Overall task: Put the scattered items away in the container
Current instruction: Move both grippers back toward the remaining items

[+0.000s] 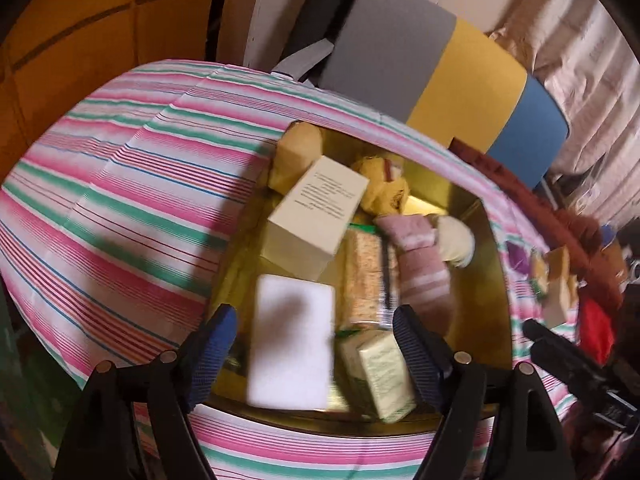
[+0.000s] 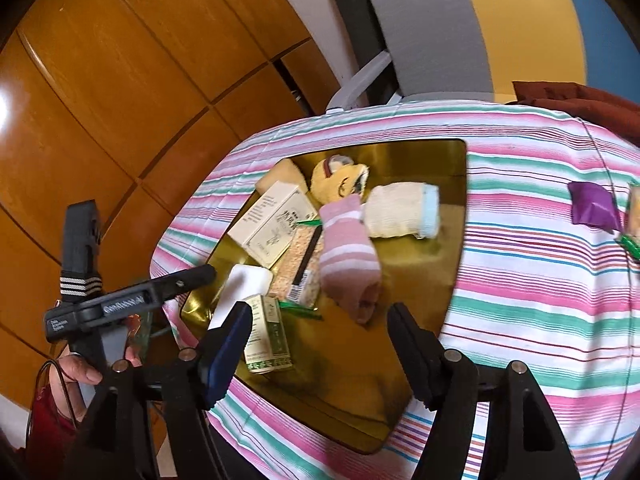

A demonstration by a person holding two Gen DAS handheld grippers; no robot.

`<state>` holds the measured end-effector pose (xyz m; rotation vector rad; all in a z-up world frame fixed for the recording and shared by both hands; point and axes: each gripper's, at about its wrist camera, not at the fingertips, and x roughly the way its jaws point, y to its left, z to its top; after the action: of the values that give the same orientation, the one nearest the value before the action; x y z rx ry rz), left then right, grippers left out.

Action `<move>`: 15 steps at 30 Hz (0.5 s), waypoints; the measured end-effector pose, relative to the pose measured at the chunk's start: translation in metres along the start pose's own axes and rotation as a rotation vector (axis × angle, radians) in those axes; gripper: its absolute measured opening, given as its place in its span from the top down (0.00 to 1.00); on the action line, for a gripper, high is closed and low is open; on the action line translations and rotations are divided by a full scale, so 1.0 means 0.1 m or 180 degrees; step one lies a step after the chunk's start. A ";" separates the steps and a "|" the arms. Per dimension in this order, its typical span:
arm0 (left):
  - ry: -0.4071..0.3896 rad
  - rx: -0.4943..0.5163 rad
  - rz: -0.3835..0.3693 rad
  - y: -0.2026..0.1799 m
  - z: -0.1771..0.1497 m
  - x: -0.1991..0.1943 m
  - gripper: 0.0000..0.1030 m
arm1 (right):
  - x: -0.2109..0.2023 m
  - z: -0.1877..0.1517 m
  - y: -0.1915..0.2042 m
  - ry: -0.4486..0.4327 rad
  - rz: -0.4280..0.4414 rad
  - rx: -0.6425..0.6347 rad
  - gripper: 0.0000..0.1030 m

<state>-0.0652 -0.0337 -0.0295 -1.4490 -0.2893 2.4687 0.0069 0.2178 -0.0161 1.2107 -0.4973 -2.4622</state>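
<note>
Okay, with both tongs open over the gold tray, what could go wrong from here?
1. The white block lies at the gold tray's near rim and looks blurred, perhaps just dropped; it might slide out.
2. The cream box rests tilted on other items, so a nudge could topple it.
3. The purple packet lies out on the striped cloth; the right tongs reaching across could brush the pink sock.
</note>
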 end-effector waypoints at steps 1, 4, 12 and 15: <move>-0.0018 -0.0015 -0.0039 -0.03 0.01 0.00 0.22 | -0.04 0.00 -0.03 -0.0020 -0.0017 -0.0003 0.31; -0.0074 -0.0025 -0.0227 -0.20 -0.03 -0.01 0.22 | -0.16 -0.01 -0.10 -0.0070 -0.0079 -0.0029 0.31; -0.0215 0.0250 -0.0473 -0.88 -0.15 0.01 0.21 | -0.52 -0.05 -0.53 -0.0140 -0.0394 0.0012 0.31; -0.0152 0.0404 -0.0593 -1.20 -0.22 0.08 0.21 | -0.68 -0.06 -0.80 -0.0179 -0.0565 0.0112 0.31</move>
<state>-0.0349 0.0834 -0.0109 -1.2543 -0.2594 2.3294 0.0379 0.3178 -0.0096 1.2515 -0.4683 -2.6532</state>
